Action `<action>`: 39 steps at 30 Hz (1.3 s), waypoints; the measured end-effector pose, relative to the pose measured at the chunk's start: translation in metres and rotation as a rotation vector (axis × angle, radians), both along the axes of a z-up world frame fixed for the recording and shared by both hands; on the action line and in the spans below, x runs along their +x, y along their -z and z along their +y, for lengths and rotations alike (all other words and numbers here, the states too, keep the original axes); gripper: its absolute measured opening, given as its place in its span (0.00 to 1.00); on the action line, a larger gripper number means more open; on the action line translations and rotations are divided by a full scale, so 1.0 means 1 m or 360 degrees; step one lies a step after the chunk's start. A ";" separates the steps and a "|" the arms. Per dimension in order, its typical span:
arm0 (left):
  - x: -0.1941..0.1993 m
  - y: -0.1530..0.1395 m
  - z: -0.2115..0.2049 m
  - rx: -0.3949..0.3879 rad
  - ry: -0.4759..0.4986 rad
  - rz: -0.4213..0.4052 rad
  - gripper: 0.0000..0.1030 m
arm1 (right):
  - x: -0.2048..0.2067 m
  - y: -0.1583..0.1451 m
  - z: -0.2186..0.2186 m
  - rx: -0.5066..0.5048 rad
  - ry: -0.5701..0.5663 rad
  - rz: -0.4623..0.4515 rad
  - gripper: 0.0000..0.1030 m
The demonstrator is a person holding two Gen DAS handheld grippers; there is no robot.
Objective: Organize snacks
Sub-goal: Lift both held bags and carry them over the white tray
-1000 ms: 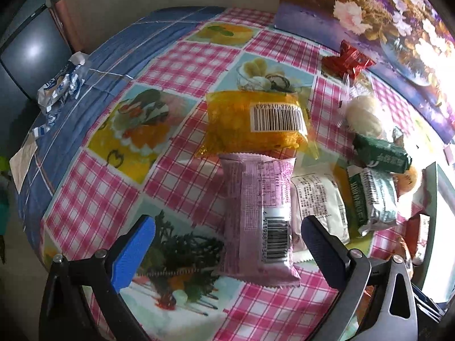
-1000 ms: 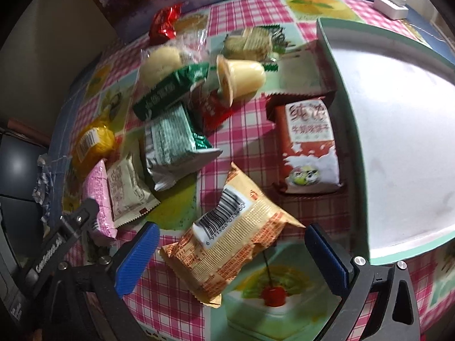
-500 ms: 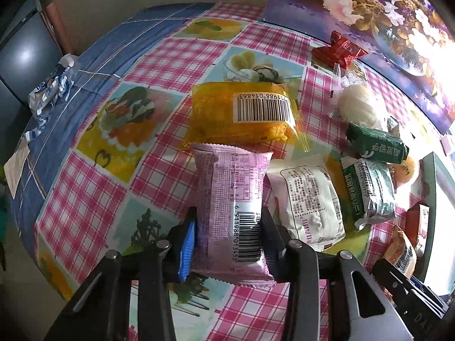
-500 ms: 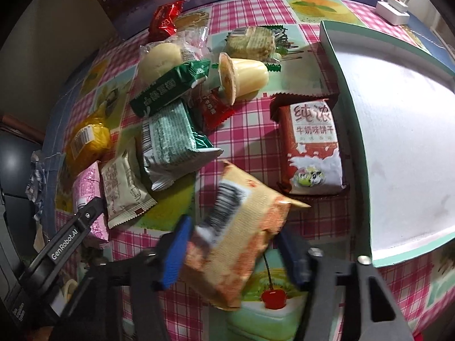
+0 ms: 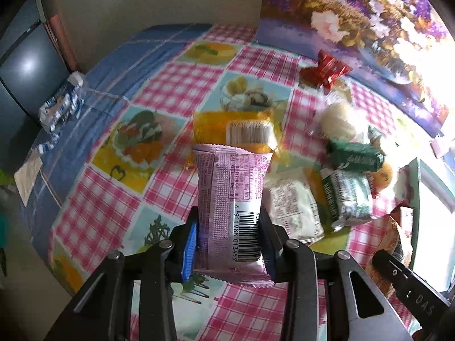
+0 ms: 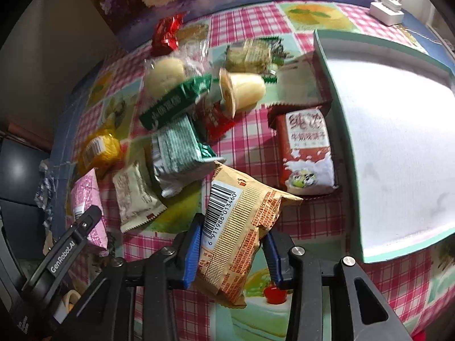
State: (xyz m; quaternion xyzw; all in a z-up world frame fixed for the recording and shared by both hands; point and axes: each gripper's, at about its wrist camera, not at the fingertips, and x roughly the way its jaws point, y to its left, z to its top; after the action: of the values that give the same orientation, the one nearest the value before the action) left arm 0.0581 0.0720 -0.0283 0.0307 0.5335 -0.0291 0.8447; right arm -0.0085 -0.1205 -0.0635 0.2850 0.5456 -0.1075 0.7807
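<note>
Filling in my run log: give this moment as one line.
left claw: shut on pink foil snack packet | right claw: just closed on tan barcoded snack bag | teal-rimmed white tray: empty

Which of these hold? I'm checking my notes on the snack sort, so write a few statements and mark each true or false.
1. The left gripper is shut on the pink packet. True.
2. The right gripper is open. False: its jaws have just been closing and its pads press the orange packet.
3. The tray holds several snacks. False: no snack shows in it.
4. The red milk-biscuit packet lies beside the tray. True.
5. The yellow packet lies beyond the pink packet. True.
</note>
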 end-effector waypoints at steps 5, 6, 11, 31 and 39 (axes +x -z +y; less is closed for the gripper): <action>-0.004 -0.028 -0.017 -0.0022 0.0060 -0.0062 0.39 | -0.009 -0.025 -0.011 -0.0056 0.0050 -0.0111 0.41; -0.005 -0.032 -0.022 -0.0020 0.0076 -0.0069 0.39 | -0.011 -0.031 -0.015 -0.0085 0.0064 -0.0137 0.41; -0.008 -0.050 -0.056 -0.0012 0.0179 -0.0095 0.39 | -0.019 -0.052 -0.036 -0.0199 0.0159 -0.0203 0.41; -0.016 -0.073 -0.211 -0.0043 0.0565 -0.0074 0.39 | -0.044 -0.074 -0.161 -0.0360 0.0596 -0.0183 0.41; -0.019 -0.056 -0.264 -0.0031 0.0697 -0.0007 0.39 | -0.061 -0.072 -0.212 -0.0365 0.0786 -0.0138 0.41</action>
State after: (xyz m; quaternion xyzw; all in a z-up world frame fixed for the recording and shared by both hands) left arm 0.0390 -0.1919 0.0281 0.1377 0.5119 -0.2171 0.8197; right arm -0.0698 -0.3324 0.0086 0.3233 0.4100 -0.3434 0.7807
